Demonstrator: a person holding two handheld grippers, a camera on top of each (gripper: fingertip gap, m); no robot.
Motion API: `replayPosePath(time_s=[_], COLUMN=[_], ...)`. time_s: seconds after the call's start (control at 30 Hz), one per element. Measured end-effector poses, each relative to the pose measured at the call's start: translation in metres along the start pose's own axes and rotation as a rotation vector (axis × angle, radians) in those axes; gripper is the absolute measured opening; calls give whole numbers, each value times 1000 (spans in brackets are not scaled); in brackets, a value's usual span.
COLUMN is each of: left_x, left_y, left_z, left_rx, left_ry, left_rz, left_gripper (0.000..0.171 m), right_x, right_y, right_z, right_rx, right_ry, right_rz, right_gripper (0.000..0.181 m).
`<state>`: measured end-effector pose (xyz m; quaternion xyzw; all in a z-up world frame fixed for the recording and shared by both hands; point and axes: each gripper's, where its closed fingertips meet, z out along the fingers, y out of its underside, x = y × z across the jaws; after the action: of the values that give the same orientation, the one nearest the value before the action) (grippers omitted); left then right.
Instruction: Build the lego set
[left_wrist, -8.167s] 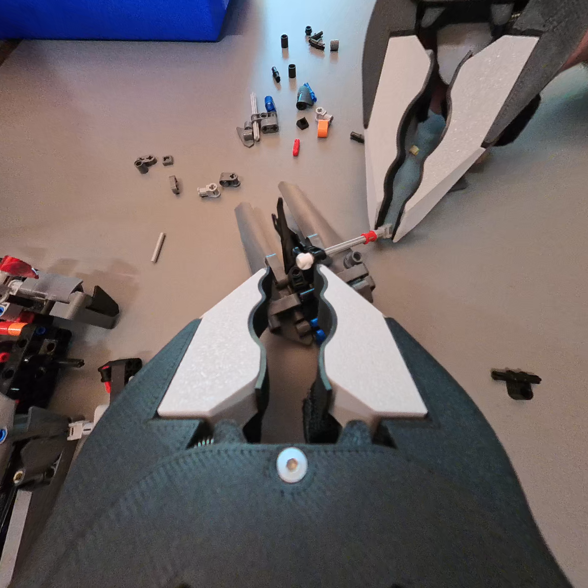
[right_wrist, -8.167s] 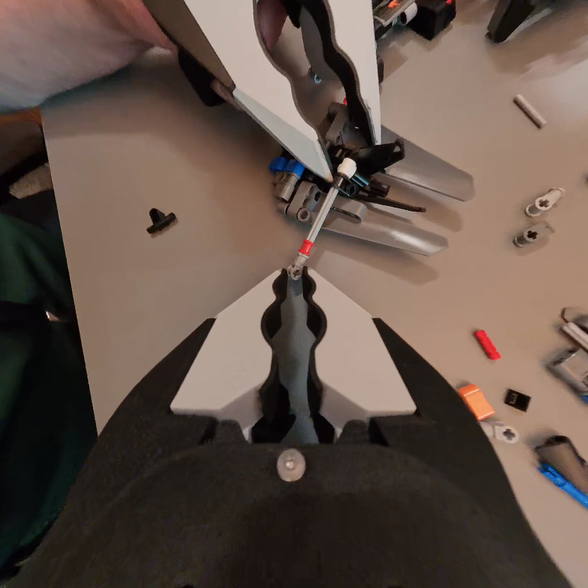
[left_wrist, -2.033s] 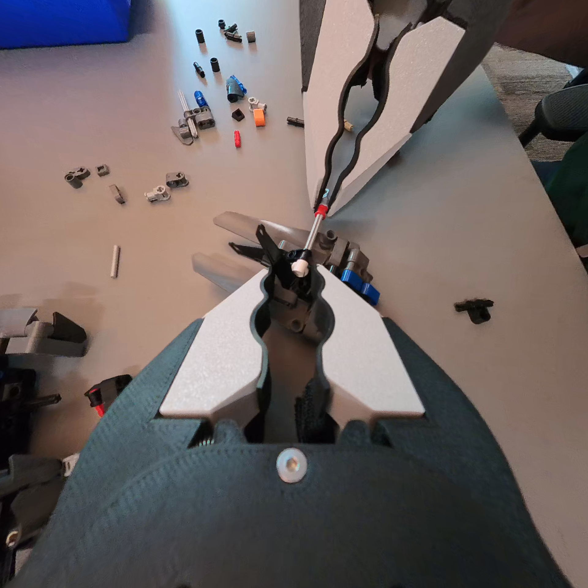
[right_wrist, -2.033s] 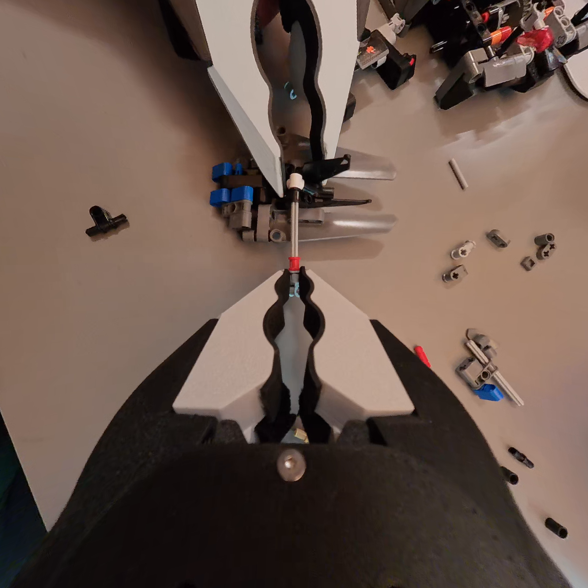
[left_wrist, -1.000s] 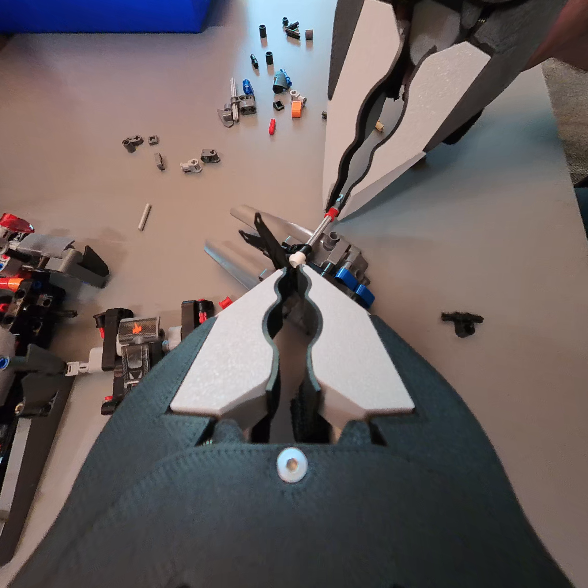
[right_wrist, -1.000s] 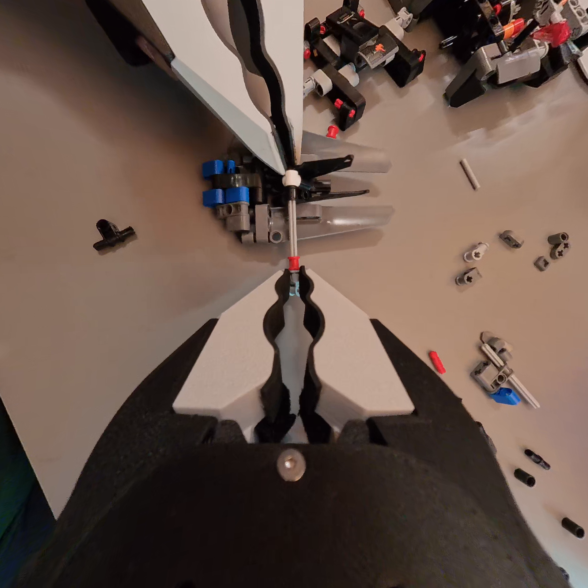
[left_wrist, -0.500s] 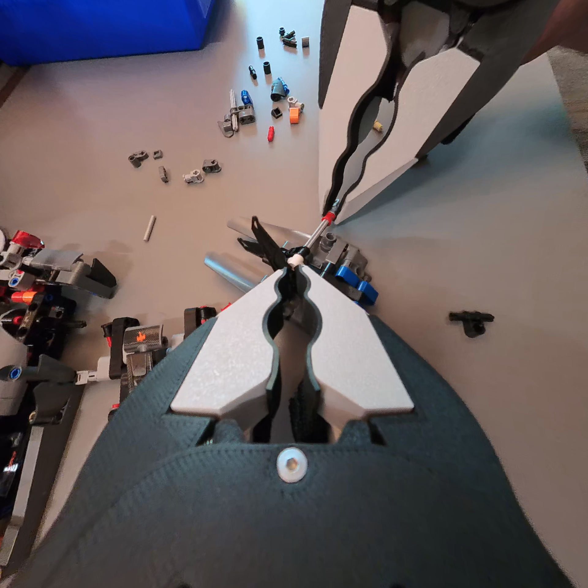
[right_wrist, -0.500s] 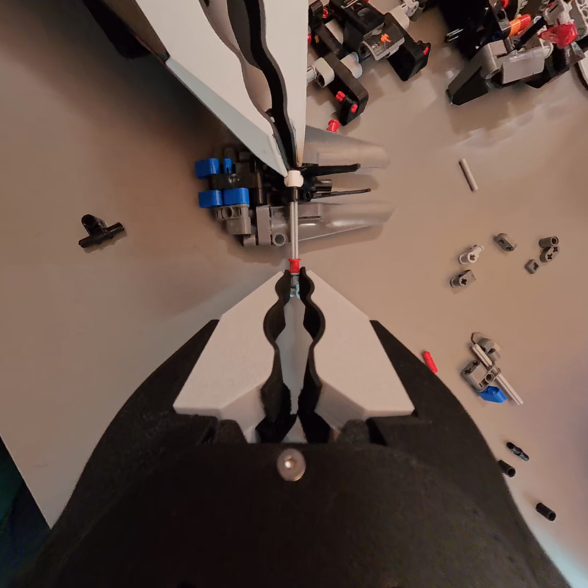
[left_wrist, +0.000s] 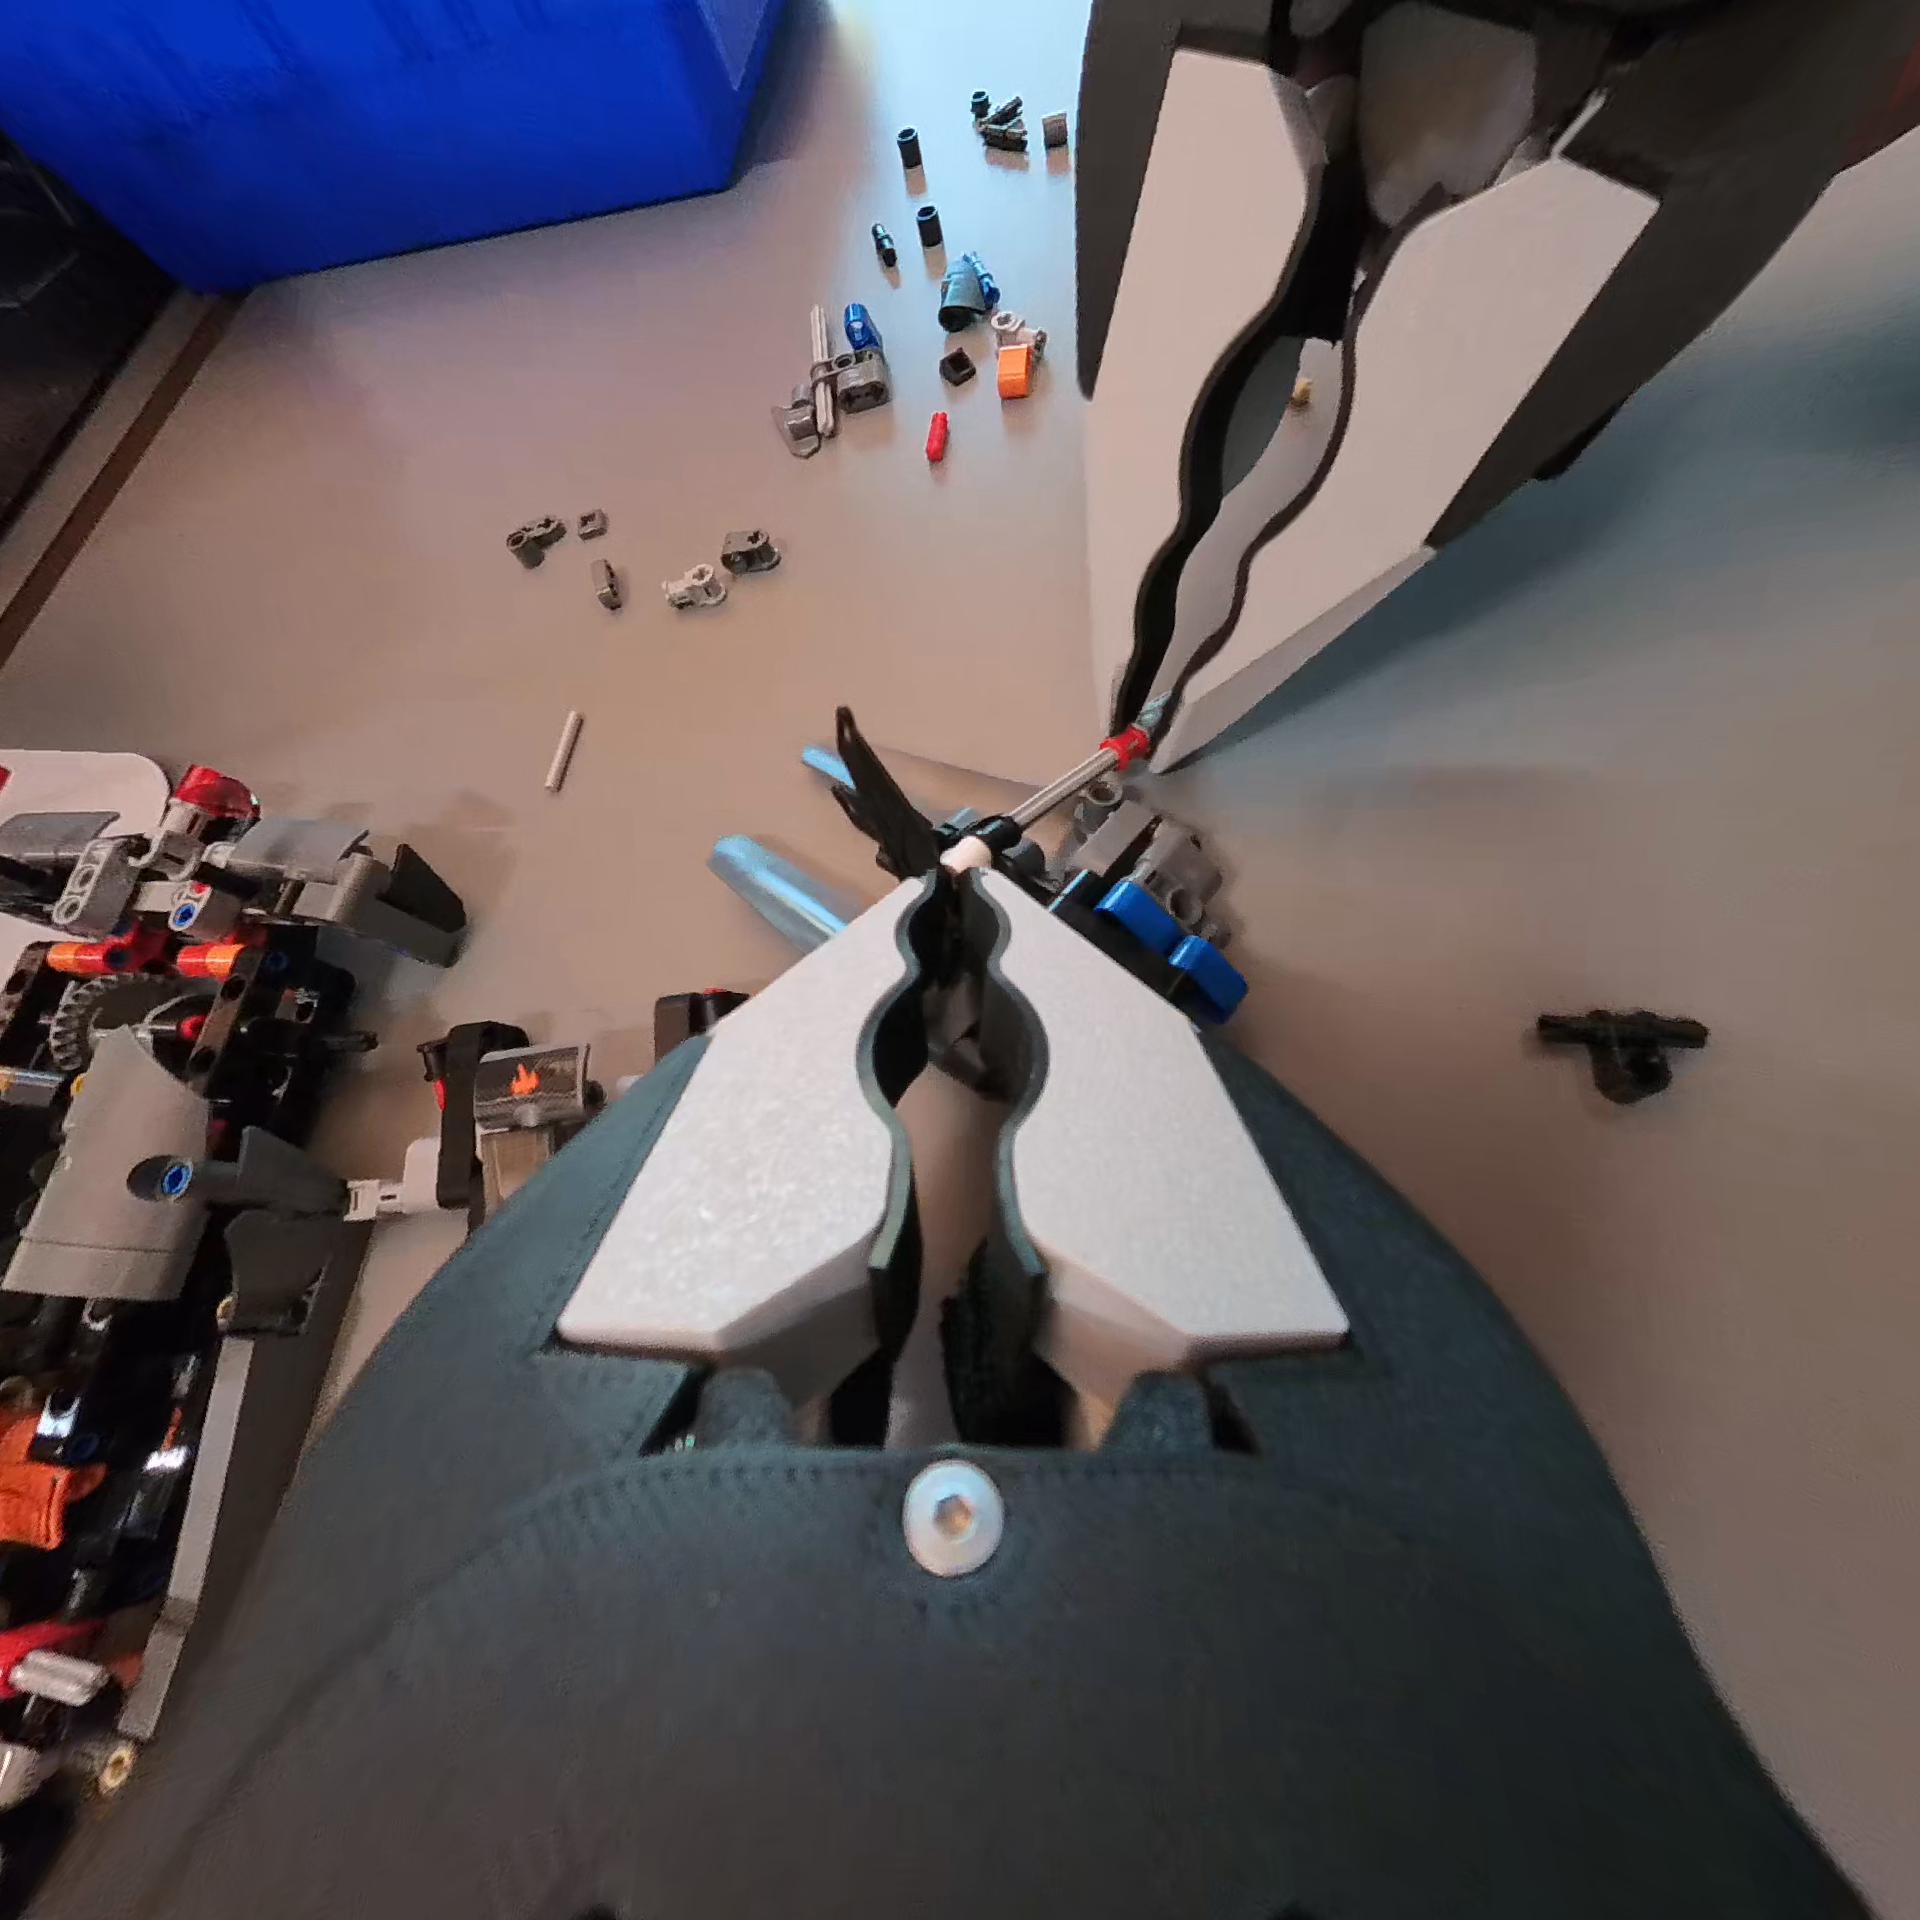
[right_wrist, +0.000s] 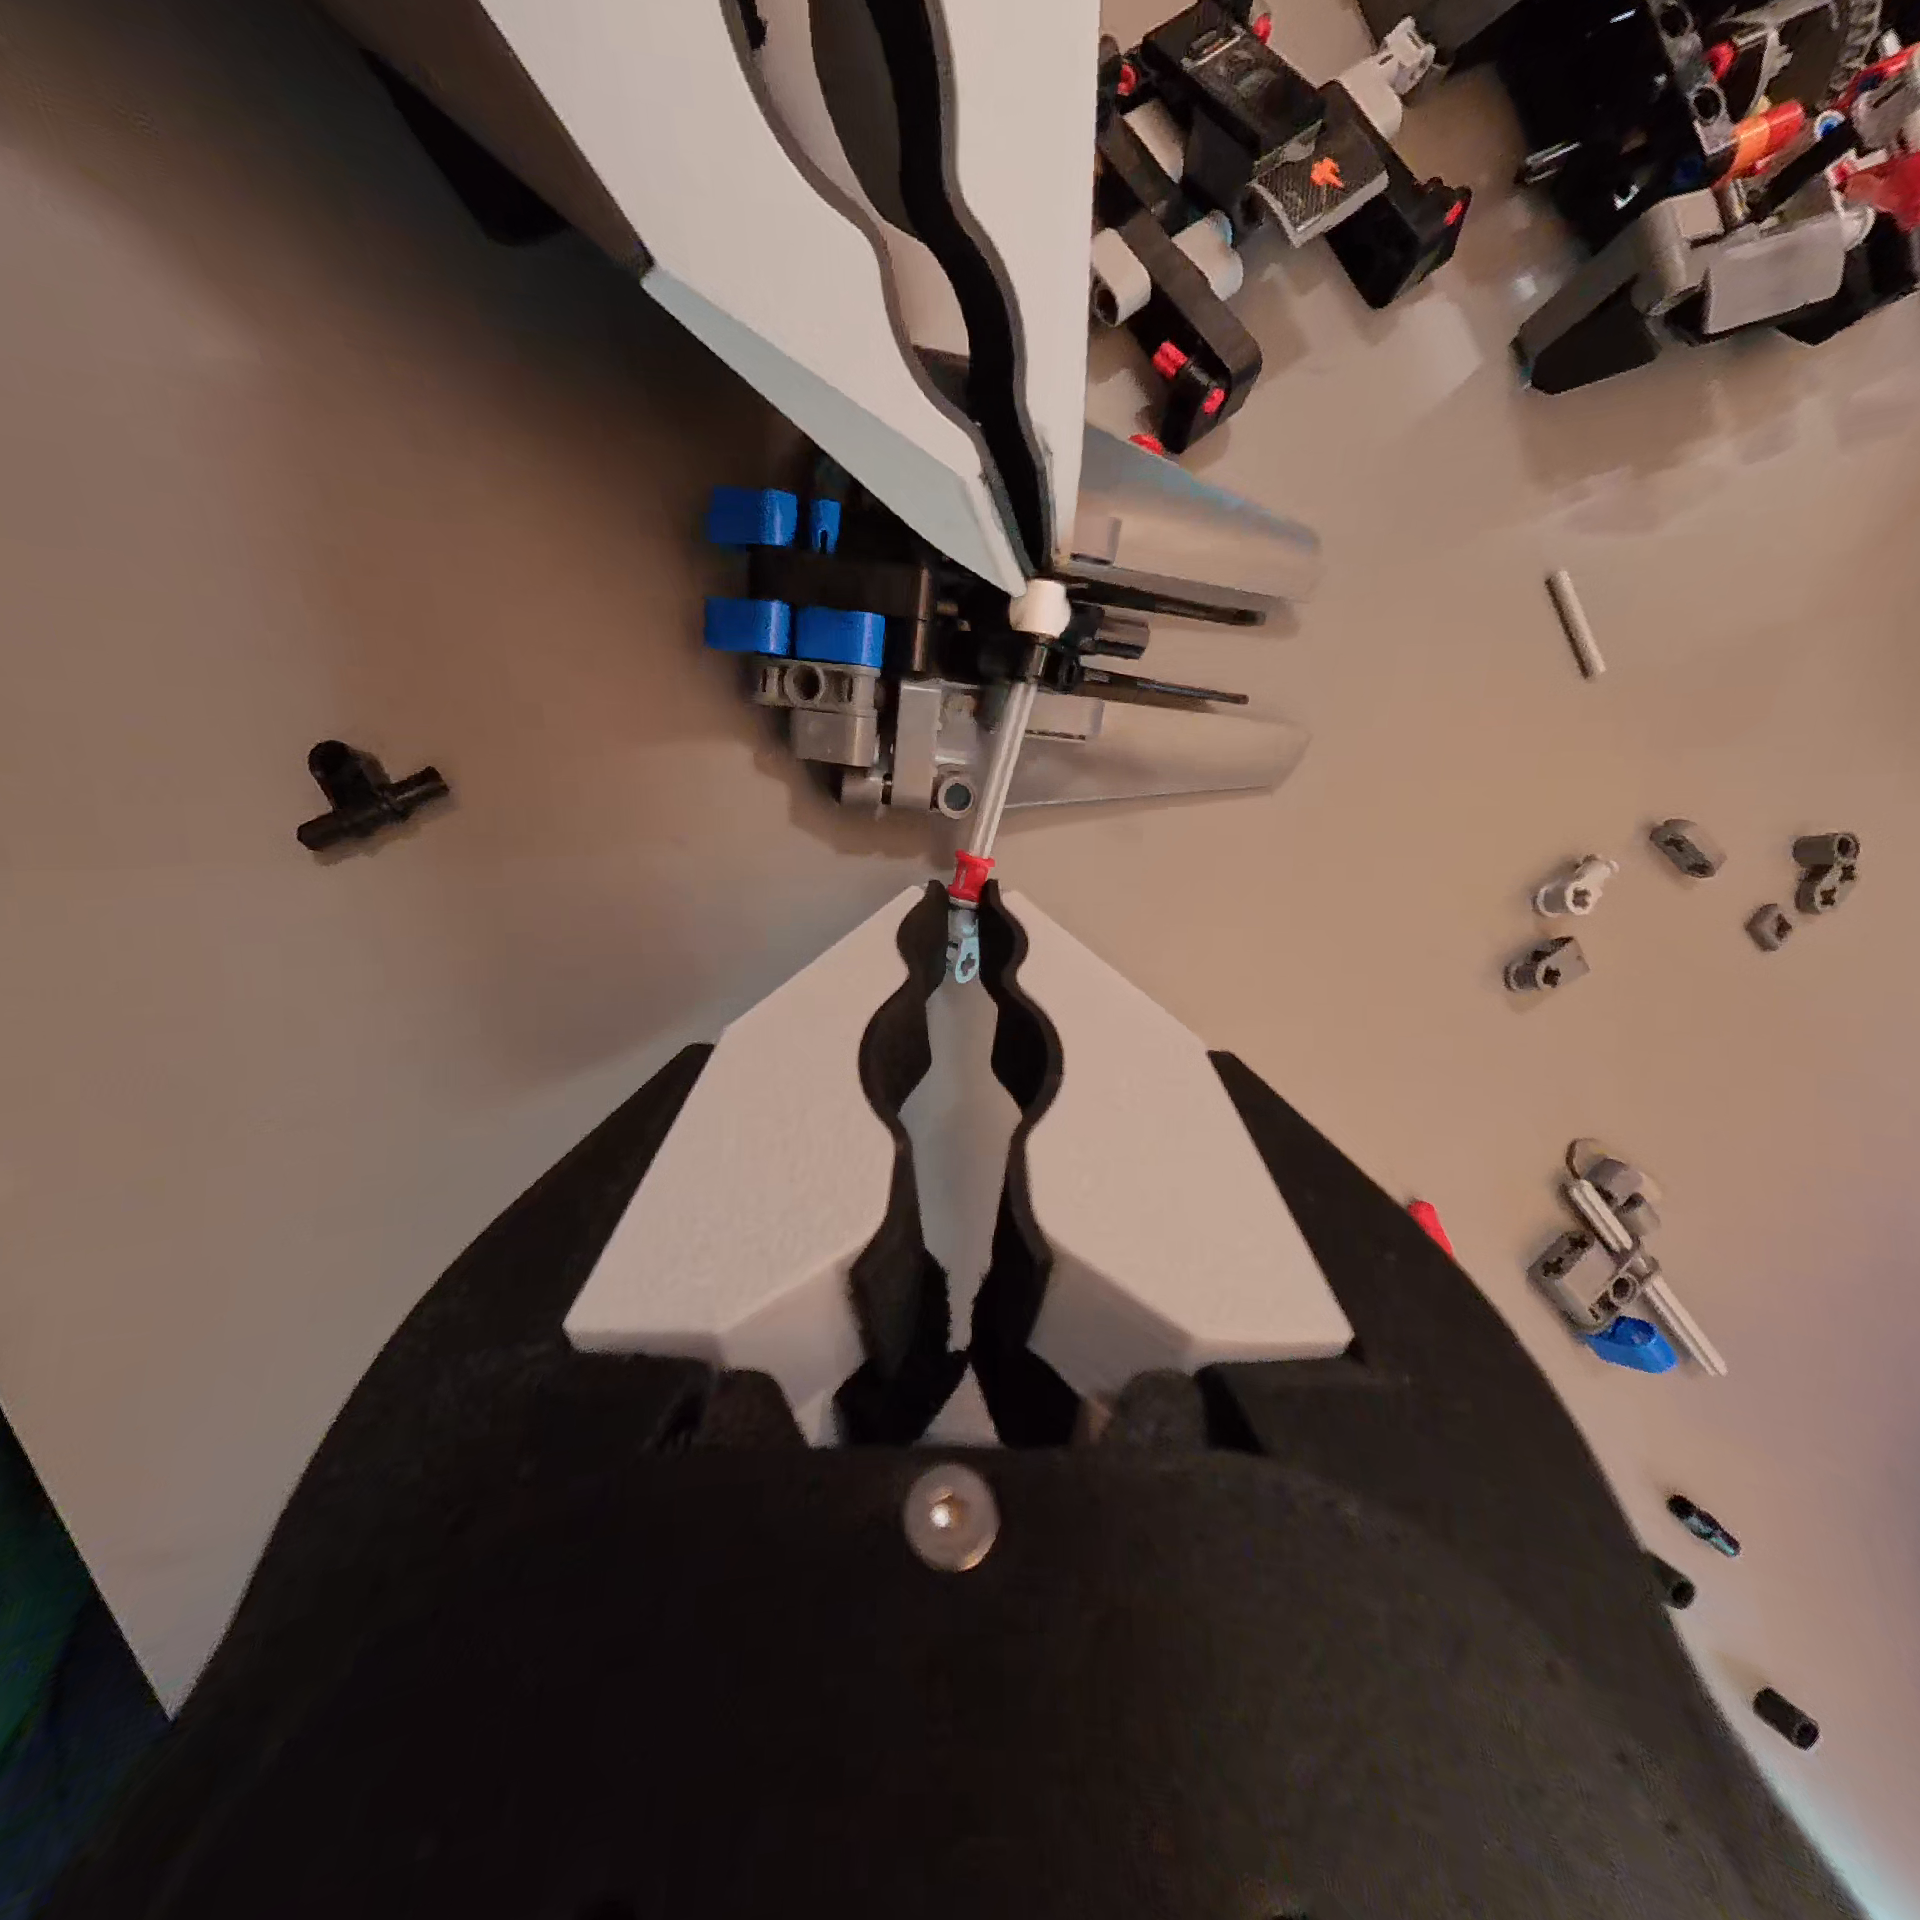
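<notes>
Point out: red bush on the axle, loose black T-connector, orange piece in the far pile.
red bush (right_wrist: 968, 874), right wrist view, on its collar.
black T-connector (right_wrist: 369, 796), right wrist view, mid-body.
orange piece (left_wrist: 1015, 371), left wrist view, top face.

Blue bin (left_wrist: 364, 125) at far left edge of grey table (left_wrist: 312, 436); dark floor beyond.
</notes>
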<state>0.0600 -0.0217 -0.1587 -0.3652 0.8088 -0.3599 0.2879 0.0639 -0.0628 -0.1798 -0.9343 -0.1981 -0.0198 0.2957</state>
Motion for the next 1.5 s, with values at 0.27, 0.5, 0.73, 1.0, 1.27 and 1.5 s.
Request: replayPosePath(time_s=[0.27, 0.5, 0.73, 1.0, 1.27, 1.5], left_x=[4, 4, 7, 4, -9, -6], left_y=[-2, -2, -5, -7, -16, -18], left_z=[1, 0, -2, -13, -8, 2], left_rx=[13, 16, 33, 17, 28, 29], left_ry=[36, 42, 74, 73, 227, 354], left_rz=[6, 7, 3, -29, -124, -166], left_gripper=[0, 0, 0, 11, 24, 20], right_x=[4, 5, 7, 6, 5, 1], right_y=[-2, -2, 2, 0, -3, -21], right_z=[1, 2, 0, -21, -22, -18], right_rx=[22, 28, 56, 147, 210, 235], right_ry=[4, -2, -54, -74, -109, -84], right_rz=[-24, -26, 33, 126, 179, 149], right_gripper=[2, 2, 5, 21, 25, 14])
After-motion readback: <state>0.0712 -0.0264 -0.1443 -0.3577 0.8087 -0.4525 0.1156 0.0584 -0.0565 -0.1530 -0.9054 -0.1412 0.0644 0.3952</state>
